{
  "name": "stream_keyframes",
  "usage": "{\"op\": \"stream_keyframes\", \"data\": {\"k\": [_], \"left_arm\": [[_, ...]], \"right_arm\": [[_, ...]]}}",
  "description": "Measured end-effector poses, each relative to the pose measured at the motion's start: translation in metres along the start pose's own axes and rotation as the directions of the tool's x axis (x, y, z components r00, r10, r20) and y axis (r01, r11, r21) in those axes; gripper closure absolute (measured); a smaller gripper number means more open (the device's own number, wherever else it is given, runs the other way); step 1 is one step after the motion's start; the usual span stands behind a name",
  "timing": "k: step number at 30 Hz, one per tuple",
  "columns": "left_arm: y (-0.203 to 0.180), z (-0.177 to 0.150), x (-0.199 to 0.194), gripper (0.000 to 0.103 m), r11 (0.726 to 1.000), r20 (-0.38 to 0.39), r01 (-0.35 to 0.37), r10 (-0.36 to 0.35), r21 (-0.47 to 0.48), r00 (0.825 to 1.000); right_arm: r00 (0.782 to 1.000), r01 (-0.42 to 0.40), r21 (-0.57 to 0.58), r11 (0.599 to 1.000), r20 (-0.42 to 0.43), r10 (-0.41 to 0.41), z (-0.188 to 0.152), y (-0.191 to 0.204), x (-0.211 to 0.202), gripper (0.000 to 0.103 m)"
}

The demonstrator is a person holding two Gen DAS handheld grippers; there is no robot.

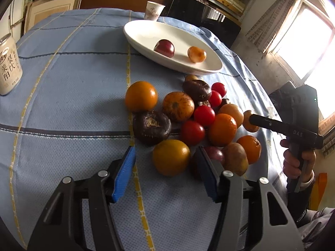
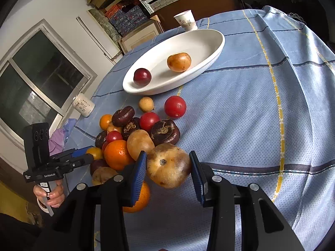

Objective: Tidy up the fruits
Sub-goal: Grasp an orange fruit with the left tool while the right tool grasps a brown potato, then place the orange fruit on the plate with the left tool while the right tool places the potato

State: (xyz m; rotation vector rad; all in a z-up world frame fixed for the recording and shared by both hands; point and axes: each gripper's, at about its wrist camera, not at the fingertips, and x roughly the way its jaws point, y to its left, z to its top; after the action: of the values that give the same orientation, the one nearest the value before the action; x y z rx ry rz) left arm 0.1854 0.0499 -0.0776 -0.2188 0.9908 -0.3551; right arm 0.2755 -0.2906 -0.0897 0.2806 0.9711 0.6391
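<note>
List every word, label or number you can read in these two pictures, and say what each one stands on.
"DAS": on the right gripper body.
"GenRobot.AI": on the left gripper body.
Large Chinese characters on the white can: visible, but I cannot read them surely.
Print on the paper cup: too small to read.

In the left wrist view the can (image 1: 9, 64) is cut off by the left edge, its printing only partly legible, and a dark red fruit (image 1: 215, 153) shows only as a sliver behind the right finger of the left tongs (image 1: 166, 173). In the right wrist view an orange (image 2: 139, 198) lies mostly behind the left finger of the right tongs (image 2: 167, 176), and the print on the paper cup (image 2: 186, 21) is too small to read
</note>
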Motion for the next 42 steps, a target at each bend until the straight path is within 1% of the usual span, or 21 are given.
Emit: {"op": "stream_keyframes", "data": {"k": [2,7,9,13,16,22,25,27,28,30,32,34,37,39,40,42], "left_arm": [[0.001,0.0,0.001,0.056,1.0,-0.009,0.01,-0.01,-0.004,1.0],[-0.001,0.0,0.006,0.059,1.0,-0.025,0.016,-0.016,0.006,1.0],[-0.001,0.0,0.007,0.065,0.999,-0.031,0.036,-0.036,0.004,0.999],[-0.002,0.0,0.006,0.065,0.999,-0.028,0.037,-0.037,0.013,0.999],[-0.001,0.0,0.004,0.065,0.999,-0.022,0.045,-0.045,0.007,0.999],[0.002,0.002,-0.01,0.065,0.997,0.042,0.076,-0.076,0.0,0.996],[0.004,0.005,-0.018,0.065,0.998,0.085,0.059,-0.058,-0.006,0.995],[0.004,0.009,-0.02,0.065,0.999,0.107,0.036,-0.035,-0.005,0.994],[0.004,0.013,-0.021,0.065,1.0,0.112,0.02,-0.02,0.0,0.994],[0.002,0.031,-0.021,0.065,1.0,0.104,-0.002,0.001,0.012,0.995],[0.001,0.058,-0.024,0.065,0.999,0.108,-0.032,0.029,0.025,0.994],[0.0,0.092,-0.024,0.065,0.998,0.117,-0.061,0.056,0.036,0.991],[-0.005,0.137,-0.013,0.065,0.993,0.127,-0.105,0.098,0.052,0.987],[-0.01,0.158,-0.001,0.065,0.99,0.124,-0.126,0.117,0.066,0.985],[-0.012,0.171,0.01,0.065,0.987,0.113,-0.14,0.131,0.076,0.985],[-0.013,0.187,0.029,0.065,0.985,0.088,-0.156,0.15,0.076,0.985]], "right_arm": [[1.0,0.0,0.0,1.0,0.0,0.0,0.0,0.0,0.0,0.061],[1.0,0.001,0.001,1.0,0.002,-0.001,-0.001,0.001,0.0,0.061],[1.0,0.002,-0.003,1.0,0.002,-0.002,-0.001,0.001,0.0,0.061],[1.0,-0.003,-0.002,1.0,0.001,0.003,0.0,0.0,0.0,0.061],[1.0,-0.022,0.011,1.0,0.002,0.022,0.0,-0.003,0.0,0.061],[0.998,-0.06,0.025,0.998,0.015,0.06,0.001,-0.008,0.0,0.061],[0.998,-0.056,0.001,0.998,0.034,0.056,0.002,-0.003,-0.002,0.061],[0.997,-0.043,-0.034,0.999,0.066,0.045,0.004,0.004,-0.006,0.061],[0.996,-0.053,-0.044,0.998,0.076,0.056,0.006,0.007,-0.007,0.061],[0.992,-0.076,-0.047,0.996,0.095,0.08,0.015,0.015,-0.006,0.061],[0.989,-0.065,-0.062,0.996,0.128,0.073,0.03,0.025,-0.004,0.061],[0.985,-0.008,-0.07,0.998,0.17,0.02,0.051,0.033,0.003,0.061],[0.977,0.087,-0.074,0.993,0.2,-0.071,0.078,0.033,0.02,0.061],[0.974,0.113,-0.059,0.992,0.204,-0.099,0.09,0.029,0.032,0.061],[0.975,0.113,-0.046,0.992,0.199,-0.102,0.094,0.026,0.036,0.061],[0.978,0.097,-0.024,0.995,0.189,-0.091,0.102,0.019,0.045,0.061]]}}
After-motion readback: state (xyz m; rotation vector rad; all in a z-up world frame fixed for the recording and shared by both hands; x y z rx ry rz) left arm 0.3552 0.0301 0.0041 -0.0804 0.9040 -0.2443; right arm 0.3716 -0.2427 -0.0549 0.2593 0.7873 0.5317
